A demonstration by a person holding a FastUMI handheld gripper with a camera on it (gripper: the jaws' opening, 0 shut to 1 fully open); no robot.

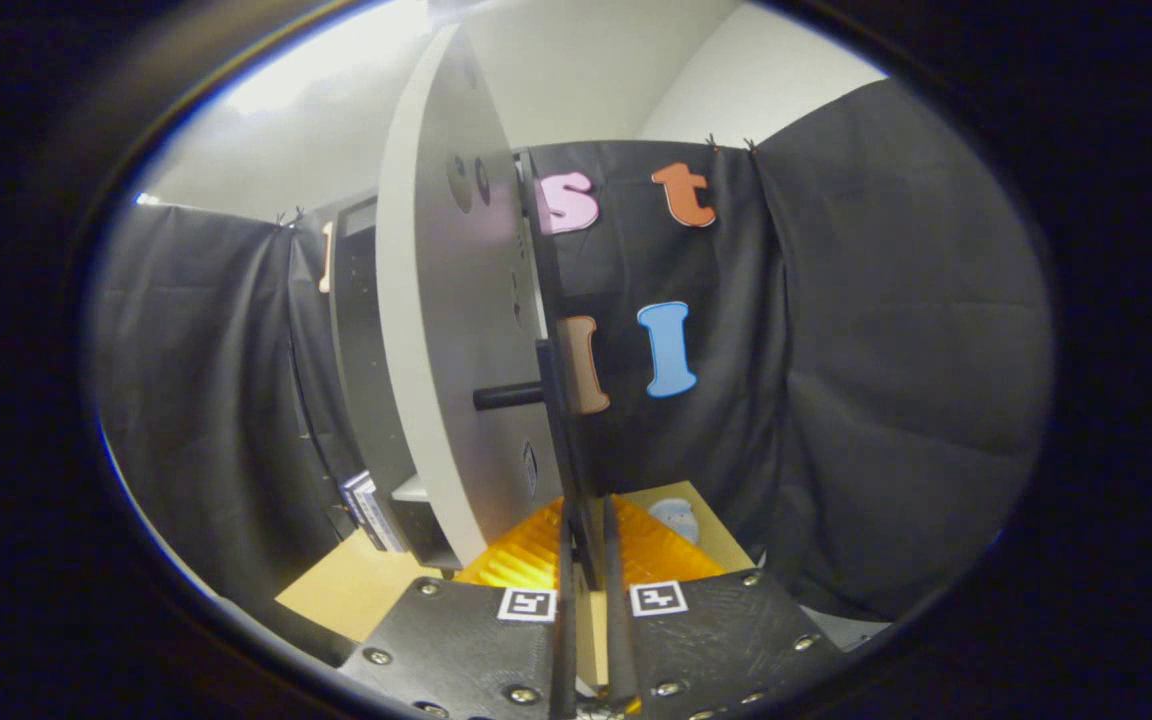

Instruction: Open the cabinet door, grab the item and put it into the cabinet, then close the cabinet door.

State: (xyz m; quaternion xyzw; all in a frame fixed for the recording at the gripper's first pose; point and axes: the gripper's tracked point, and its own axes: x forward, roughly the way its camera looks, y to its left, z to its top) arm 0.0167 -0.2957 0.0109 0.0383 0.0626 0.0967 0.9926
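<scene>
Gripper view: the gripper (588, 560) is reaching forward with its fingers drawn narrow, almost touching, around the thin edge of the cabinet door (456, 330) just ahead of them.
Grip: whether both fingers are actually pressing on that edge I cannot tell; the dark edge strip is running up from right between the tips.
Door: it is standing swung out, its pale inner face lying to the left of the fingers, with a dark handle bar (508, 396) sticking out from it.
Cabinet: the open cabinet body (361, 330) is sitting beyond the door to the left, a shelf lip showing low down.
Item: a small pale blue-and-white item (677, 520) is lying on the tan tabletop (356, 590) just beyond the fingers to the right, past an orange ribbed mat (526, 555); it is well apart from the cabinet.
Progress: opening looks nearly done or done; grabbing the item, placing it inside and closing the door are all waiting, by my reading.
</scene>
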